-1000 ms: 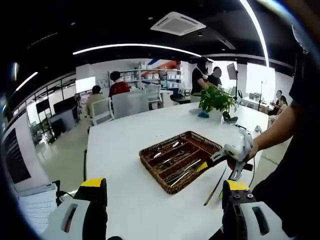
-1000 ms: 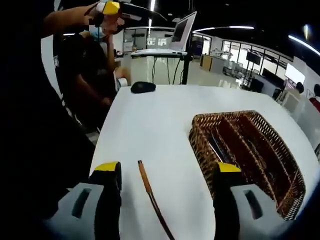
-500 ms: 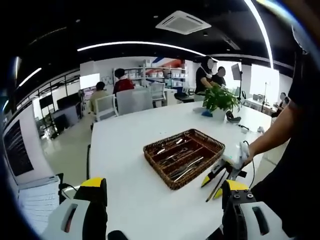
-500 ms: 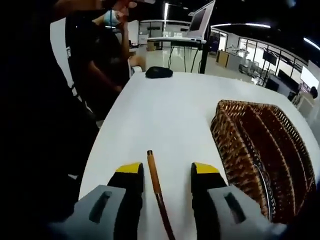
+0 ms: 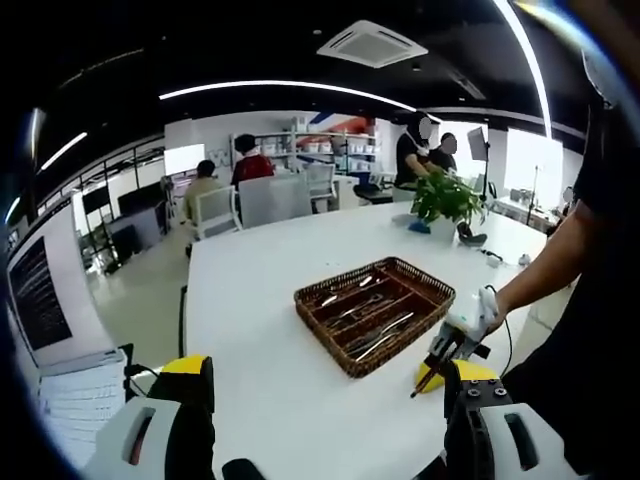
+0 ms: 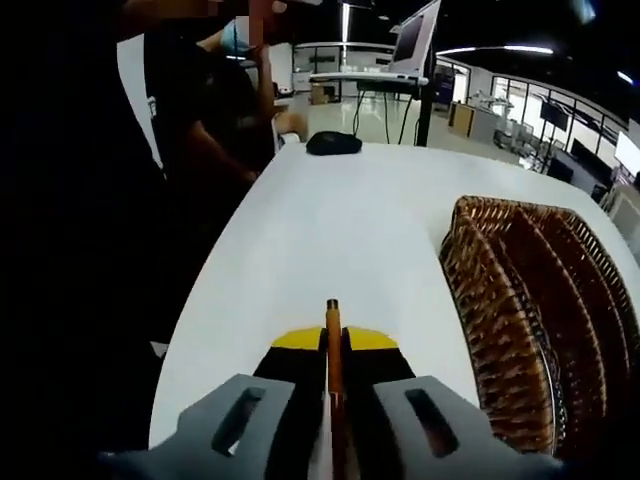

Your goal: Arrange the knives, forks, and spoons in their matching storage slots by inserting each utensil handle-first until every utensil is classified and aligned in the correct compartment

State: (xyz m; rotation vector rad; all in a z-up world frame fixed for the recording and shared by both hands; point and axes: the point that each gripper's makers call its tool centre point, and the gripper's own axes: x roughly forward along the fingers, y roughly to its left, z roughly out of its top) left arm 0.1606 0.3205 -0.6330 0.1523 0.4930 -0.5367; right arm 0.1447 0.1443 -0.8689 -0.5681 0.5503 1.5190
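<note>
Right gripper (image 6: 333,338) pressed together on a thin brown utensil handle (image 6: 333,345), the handle's tip poking just past the yellow fingertips (image 6: 297,341) and pointing across the white worktop (image 6: 340,230). Which kind of utensil cannot be told from the handle alone. Seen from the left gripper view, same gripper (image 5: 436,371) low at the worktop's near edge, just beside the wicker tray's near corner, with the dark handle (image 5: 424,384) angled down toward the surface.

Wicker tray (image 5: 424,290) set near the middle of the worktop (image 5: 260,300), split into long parallel slots, several metal utensils (image 5: 372,338) already lying inside. In the right gripper view the tray's woven wall (image 6: 478,300) runs close along the right of the held handle, apart from it. Broad bare surface left of and beyond the tray; a dark object (image 6: 334,143) near the far edge, well apart.

Left gripper (image 5: 330,380) spread wide and holding nothing, raised above the worktop's near end.

Potted plant (image 5: 440,200) near the worktop's far corner. People (image 5: 245,165) seated and standing beyond the far edge, well apart from the tray. A person's dark sleeve (image 6: 190,140) along the left edge of the right gripper view.
</note>
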